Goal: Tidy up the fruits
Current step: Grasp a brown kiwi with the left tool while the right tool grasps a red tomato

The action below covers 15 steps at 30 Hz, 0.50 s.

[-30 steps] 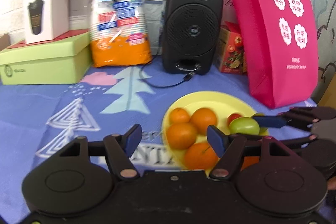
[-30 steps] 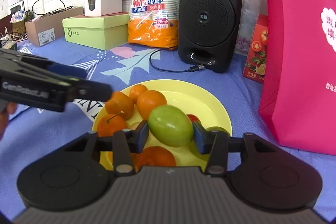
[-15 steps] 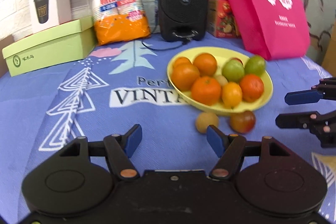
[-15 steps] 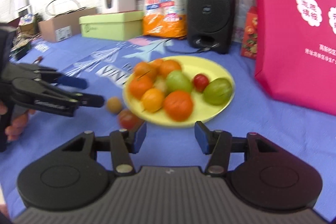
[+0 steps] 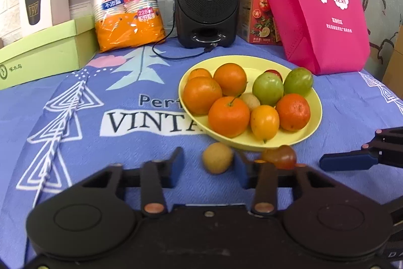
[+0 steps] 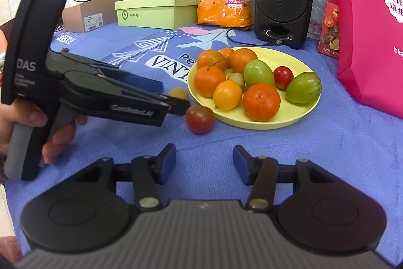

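On the blue cloth (image 5: 75, 117) the yellow plate (image 5: 313, 117) holds most fruit, while the left gripper (image 5: 207, 163), spread wide, flanks a tan fruit (image 5: 217, 157) beside a dark tomato (image 6: 200, 119), the right gripper (image 6: 204, 163) spread, empty.

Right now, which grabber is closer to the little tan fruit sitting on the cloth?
Left. The left gripper has the tan fruit between its open fingers. The right gripper is open too, hanging farther back, beyond the dark red tomato.
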Motion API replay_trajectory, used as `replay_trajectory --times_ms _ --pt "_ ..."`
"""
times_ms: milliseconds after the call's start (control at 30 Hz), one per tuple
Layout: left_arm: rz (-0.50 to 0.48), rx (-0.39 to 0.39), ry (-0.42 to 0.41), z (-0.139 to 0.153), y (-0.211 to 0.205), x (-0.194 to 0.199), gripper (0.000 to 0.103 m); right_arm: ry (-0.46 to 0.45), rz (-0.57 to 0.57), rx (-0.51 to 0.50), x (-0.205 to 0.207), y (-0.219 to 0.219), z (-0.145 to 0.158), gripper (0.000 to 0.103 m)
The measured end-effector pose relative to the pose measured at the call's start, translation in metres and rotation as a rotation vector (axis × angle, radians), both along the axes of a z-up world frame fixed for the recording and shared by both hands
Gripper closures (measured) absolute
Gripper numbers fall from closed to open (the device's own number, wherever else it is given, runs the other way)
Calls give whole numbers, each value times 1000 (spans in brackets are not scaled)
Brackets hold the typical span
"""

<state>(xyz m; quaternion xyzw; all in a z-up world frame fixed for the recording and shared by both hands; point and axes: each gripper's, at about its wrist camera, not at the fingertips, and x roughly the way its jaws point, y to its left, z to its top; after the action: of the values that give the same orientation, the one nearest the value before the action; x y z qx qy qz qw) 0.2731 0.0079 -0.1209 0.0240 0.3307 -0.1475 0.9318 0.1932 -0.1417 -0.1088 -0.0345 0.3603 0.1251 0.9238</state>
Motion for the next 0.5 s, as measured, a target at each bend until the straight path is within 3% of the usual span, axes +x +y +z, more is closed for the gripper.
replay_trajectory --times_ms 33,233,500 --pt "-7 -3 0 0 -1 1 77 0 -9 3 1 0 0 53" --pt "-3 16 -12 0 1 -5 78 1 -7 8 9 6 -2 53" --pt "56 -16 -9 0 30 -13 78 7 -44 32 24 11 -5 53"
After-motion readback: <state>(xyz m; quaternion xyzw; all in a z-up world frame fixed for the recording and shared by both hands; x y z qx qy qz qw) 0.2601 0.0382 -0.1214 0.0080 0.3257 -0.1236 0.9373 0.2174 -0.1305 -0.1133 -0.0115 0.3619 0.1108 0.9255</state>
